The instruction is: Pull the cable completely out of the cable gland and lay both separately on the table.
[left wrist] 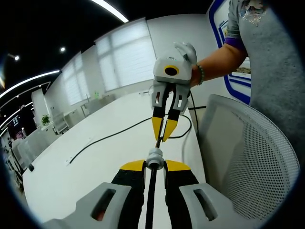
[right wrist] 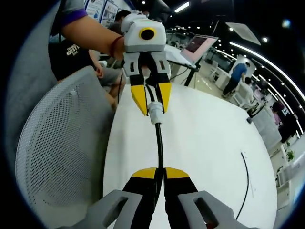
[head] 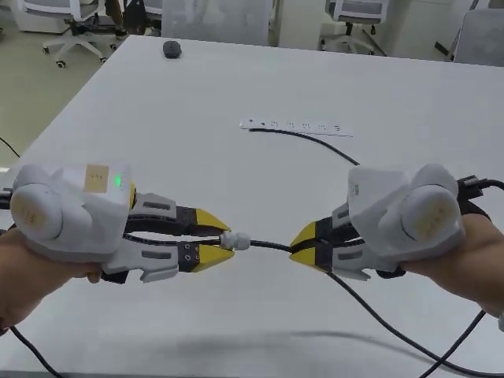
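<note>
Left hand-held gripper (head: 220, 239) sits low on the left of the head view, its yellow-tipped jaws clamped on the white cable gland (head: 235, 241). Right hand-held gripper (head: 303, 246) faces it tip to tip, a short way apart, jaws pinched shut on the black cable (head: 272, 246). Both are held above the white table (head: 197, 142), near its front edge, with a soft shadow on the surface below them. The cable runs through the gland. The free stretch between the two sets of tips looks straight and lies roughly left to right, parallel to the near table edge. The gland's long axis lines up with the cable and its open end points at the right gripper. Past the right jaws the cable drops to the table and trails toward the near right corner. In the left gripper view a dark line also runs back between the left jaws behind the gland. Farther back on the table lies a white power strip (head: 291, 125) with its black cord (head: 315, 142) curving to the right, well clear of the work. A small dark object (head: 172, 49) sits near the far edge. Office chairs (head: 75, 24) stand beyond the table, and a mesh chair back (left wrist: 248, 157) is close beside the grippers.
</note>
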{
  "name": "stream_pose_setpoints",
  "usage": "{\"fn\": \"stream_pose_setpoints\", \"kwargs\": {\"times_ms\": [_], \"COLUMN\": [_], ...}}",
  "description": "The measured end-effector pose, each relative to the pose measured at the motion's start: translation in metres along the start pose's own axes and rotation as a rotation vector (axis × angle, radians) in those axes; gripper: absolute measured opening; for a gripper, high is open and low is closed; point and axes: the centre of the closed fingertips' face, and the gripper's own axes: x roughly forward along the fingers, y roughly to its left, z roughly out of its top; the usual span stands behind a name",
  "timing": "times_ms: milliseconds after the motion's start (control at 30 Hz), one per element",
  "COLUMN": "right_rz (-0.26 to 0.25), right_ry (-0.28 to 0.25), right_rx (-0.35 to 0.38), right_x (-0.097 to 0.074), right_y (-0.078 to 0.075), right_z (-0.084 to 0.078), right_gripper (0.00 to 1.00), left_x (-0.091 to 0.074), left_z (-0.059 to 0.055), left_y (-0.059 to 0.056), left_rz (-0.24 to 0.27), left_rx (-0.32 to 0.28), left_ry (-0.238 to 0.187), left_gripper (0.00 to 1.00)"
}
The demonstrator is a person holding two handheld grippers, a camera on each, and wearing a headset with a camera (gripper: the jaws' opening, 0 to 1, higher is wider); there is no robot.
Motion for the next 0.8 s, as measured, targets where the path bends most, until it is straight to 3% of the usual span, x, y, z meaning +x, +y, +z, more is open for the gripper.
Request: {"fn": "stream_pose_setpoints", "kwargs": {"times_ms": [333,800], "right_rz": [-0.008,-0.006], "right_ry": [0.034,0.043], "right_rx": [0.040,0.055], "right_x": [-0.006,-0.007], "right_y": [-0.001,0.003], "right_z": [-0.024,-0.030], "right_gripper": [0.00,0.00], "left_x": [-0.003,0.001], "left_z": [-0.004,-0.002], "left_y": [0.003,0.000], "left_rz": [0.008,0.005], "left_rx": [-0.008,-0.021], "left_ry": [0.005,0.002], "left_gripper": [0.15,0.15]}}
